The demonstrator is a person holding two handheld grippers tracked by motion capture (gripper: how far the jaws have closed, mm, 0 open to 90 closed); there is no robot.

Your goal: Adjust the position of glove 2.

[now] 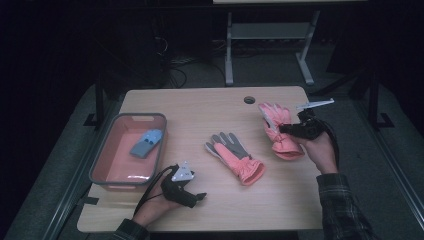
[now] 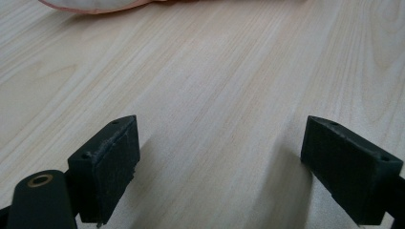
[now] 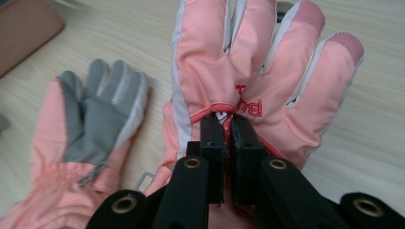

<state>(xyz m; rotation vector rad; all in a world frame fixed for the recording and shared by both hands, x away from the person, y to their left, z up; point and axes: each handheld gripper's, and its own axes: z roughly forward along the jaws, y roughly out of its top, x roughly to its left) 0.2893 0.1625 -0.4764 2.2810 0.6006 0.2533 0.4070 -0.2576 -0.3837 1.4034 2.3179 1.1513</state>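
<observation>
The right gripper [image 1: 286,128] has its jaws pressed almost together. They pinch a fold of cloth on the back of a pink glove [image 1: 276,124], right by the red letters stitched on it. In the right gripper view [image 3: 228,125] the two black jaws squeeze that fold between them. The glove is at the right side of the table [image 1: 210,100], in front of the right hand [image 1: 320,150]. I cannot tell if its cuff touches the wood.

The left gripper [image 1: 200,196] is spread wide. In the left gripper view [image 2: 219,157] there is bare wood between its jaws, and it holds nothing. It is near the front edge of the table, just beside the bin [image 1: 102,172].

There are two pink gloves. The other glove [image 1: 234,156] lies flat in the middle of the table with its grey palm up. There is one bin at the left, and one blue thing [image 1: 147,143] lies in it. There are two grippers, one in each hand.

The held glove is long from cuff to fingers. Its fingers point away from the person, toward the far edge of the table and a little left, and its cuff is nearer the person. The other glove points its fingers toward the far left, and its cuff is toward the near right.
</observation>
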